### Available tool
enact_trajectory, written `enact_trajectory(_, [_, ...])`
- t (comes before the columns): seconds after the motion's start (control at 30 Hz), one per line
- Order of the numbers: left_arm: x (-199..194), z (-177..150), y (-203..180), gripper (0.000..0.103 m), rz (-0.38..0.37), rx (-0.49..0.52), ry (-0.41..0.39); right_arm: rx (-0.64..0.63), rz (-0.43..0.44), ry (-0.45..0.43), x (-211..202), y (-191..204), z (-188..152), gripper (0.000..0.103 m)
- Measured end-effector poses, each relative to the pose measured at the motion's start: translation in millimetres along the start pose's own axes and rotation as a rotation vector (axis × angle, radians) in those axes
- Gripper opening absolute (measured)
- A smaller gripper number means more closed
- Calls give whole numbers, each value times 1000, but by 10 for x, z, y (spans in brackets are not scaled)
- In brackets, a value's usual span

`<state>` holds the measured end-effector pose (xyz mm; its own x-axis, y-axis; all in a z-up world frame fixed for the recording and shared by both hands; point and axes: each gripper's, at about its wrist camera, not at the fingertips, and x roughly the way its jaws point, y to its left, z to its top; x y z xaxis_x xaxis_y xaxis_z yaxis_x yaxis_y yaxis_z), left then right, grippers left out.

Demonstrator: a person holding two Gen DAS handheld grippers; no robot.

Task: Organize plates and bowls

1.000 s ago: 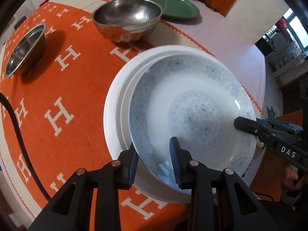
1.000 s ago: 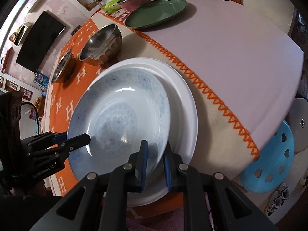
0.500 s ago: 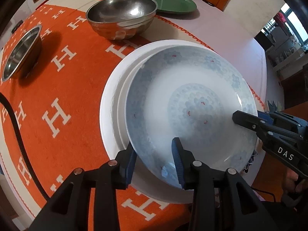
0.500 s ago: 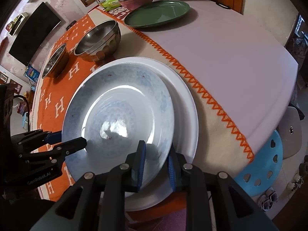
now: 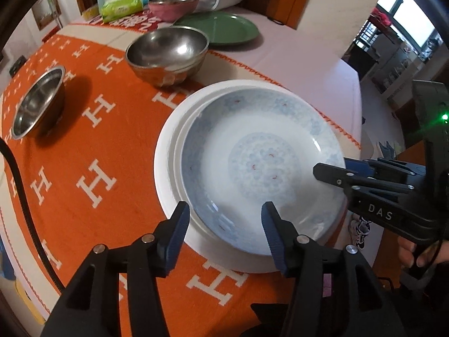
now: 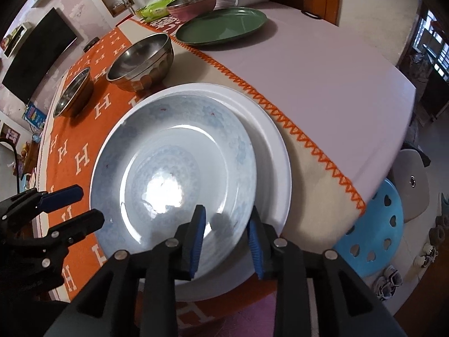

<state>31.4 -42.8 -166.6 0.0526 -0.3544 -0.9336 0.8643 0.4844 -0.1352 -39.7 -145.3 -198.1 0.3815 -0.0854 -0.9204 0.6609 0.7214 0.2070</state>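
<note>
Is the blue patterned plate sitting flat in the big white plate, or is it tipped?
Flat, as far as the views show: the blue patterned plate lies nested in the big white plate, its rim level, off-centre within it.

Both tongs (image 5: 224, 226) (image 6: 226, 229) newly opened off patterned plate (image 5: 261, 165).

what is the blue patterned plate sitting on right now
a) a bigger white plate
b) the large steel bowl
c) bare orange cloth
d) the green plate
a: the blue patterned plate lies nested in the bigger white plate, whose rim shows around it in both views.
</note>
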Motion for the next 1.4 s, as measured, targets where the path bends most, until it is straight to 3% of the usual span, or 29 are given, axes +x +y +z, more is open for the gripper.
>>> enact_trajectory(0.2, [-80,-11,-3,52,-31,-5,-17,-11,-21,-90,-199,56,-65,54])
enact_trajectory(0.3, [-126,18,-38,56,-30,-12,-36,-21,-29,-143,-316,55,-62,58])
enact_trajectory(0.47, [-232,108,-142,60,-17,-26,-61,-49,-29,-189,-421,-15,17,59])
enact_trajectory(0.57, [-256,206,-221,73,15,-44,-68,-72,-18,-200,-465,-92,121,59])
enact_trajectory(0.77, [-282,450,-429,83,71,-89,-93,-138,26,-220,-564,-284,361,59])
enact_trajectory(1.03, [-275,842,-631,84,99,-199,-147,-219,104,-251,-708,-629,768,59])
enact_trajectory(1.4, [-274,1465,-861,86,159,-304,-223,-330,145,-243,-641,-1049,1258,59])
